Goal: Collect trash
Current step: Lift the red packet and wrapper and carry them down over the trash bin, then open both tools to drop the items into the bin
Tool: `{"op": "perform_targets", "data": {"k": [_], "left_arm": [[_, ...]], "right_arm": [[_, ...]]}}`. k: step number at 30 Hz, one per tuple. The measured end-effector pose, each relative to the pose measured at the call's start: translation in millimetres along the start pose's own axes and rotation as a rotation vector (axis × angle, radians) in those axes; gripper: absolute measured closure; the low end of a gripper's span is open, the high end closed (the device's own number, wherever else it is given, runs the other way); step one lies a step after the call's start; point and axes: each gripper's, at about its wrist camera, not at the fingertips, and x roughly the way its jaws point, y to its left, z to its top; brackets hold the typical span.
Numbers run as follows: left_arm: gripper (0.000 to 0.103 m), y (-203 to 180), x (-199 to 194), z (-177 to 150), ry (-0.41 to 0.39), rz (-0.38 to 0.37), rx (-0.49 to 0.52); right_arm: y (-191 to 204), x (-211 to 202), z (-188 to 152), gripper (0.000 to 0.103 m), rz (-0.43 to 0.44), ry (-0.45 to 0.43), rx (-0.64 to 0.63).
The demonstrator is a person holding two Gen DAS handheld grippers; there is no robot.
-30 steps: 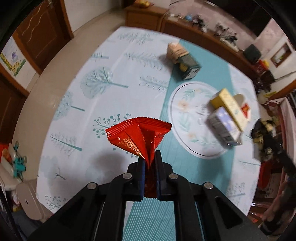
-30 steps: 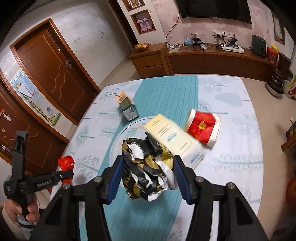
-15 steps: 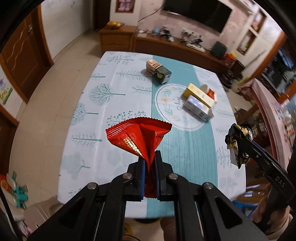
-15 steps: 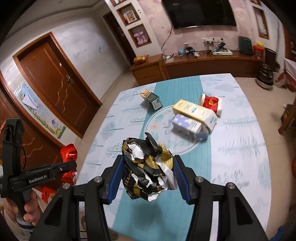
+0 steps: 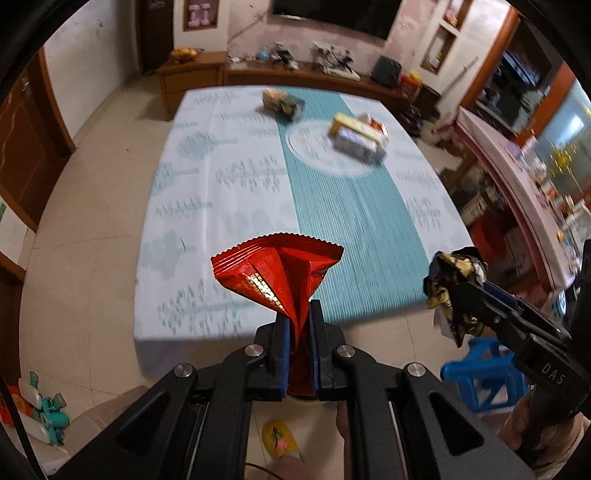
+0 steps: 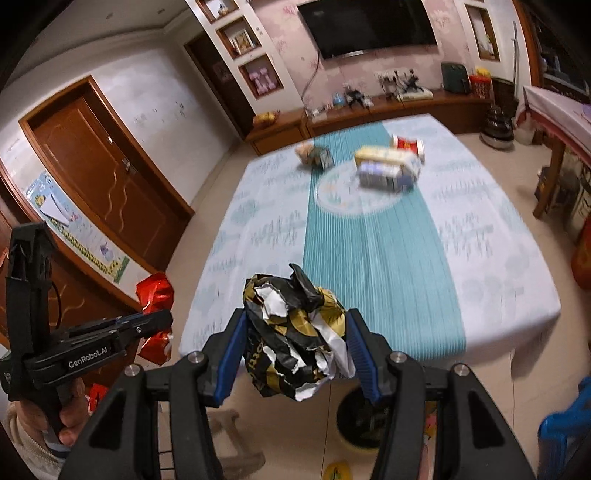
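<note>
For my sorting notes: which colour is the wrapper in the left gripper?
Red wrapper; left wrist view.

Ahead of my fingers I see a table (image 6: 517, 295) under a pale cloth with a teal runner. Past its far end a long low wooden cabinet (image 6: 436, 107) lines a pink papered wall (image 6: 454, 44), a dark television (image 6: 365, 29) hung above it. Off to the left of the fingers stands a brown panelled door (image 6: 99, 166) in a white wall. The floor (image 5: 88, 229) is glossy beige tile. Below the right-hand fingers sits a blue plastic stool (image 5: 484, 369).
</note>
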Motion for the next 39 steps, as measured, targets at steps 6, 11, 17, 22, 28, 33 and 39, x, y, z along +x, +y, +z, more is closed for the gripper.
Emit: {"op": "perform_targets", "data": {"k": [6,11,17,22,28,33,39], "left_arm": [[0.096,-12.7,12.0,-29.8,0.068,-0.037,0.012],[0.096,-31.6,36.6,-49.2,0.109,-0.044,0.037],[0.096,-50.2,96.2,-90.3,0.197,-0.047,0.05],[0.096,-51.6,171.9,-131.9,0.268,-0.037,0.015],[0.096,-42.2,267.8,-175.9,0.34,-0.011,-0.032],[0.095,-32.5,333.1,-200.3,0.365,0.011,-0.053],[0.09,-22.7,389.6,-216.1,0.388,0.028,-0.062]], "right_arm": [[3.0,-5.1,-40.6,0.049,-0.026,0.085,0.017],[-14.3,2.0,-66.2,0.049,-0.047,0.146,0.055],[-54.8,37.8,-106.7,0.049,-0.056,0.237,0.137],[-104.5,93.5,-154.7,0.049,-0.072,0.315,0.216],[-155.7,167.0,-208.2,0.049,-0.089,0.379,0.26],[-189.4,222.5,-248.4,0.048,-0.091,0.412,0.304],[-211.7,279.7,-282.0,0.047,-0.092,0.445,0.352]]}}
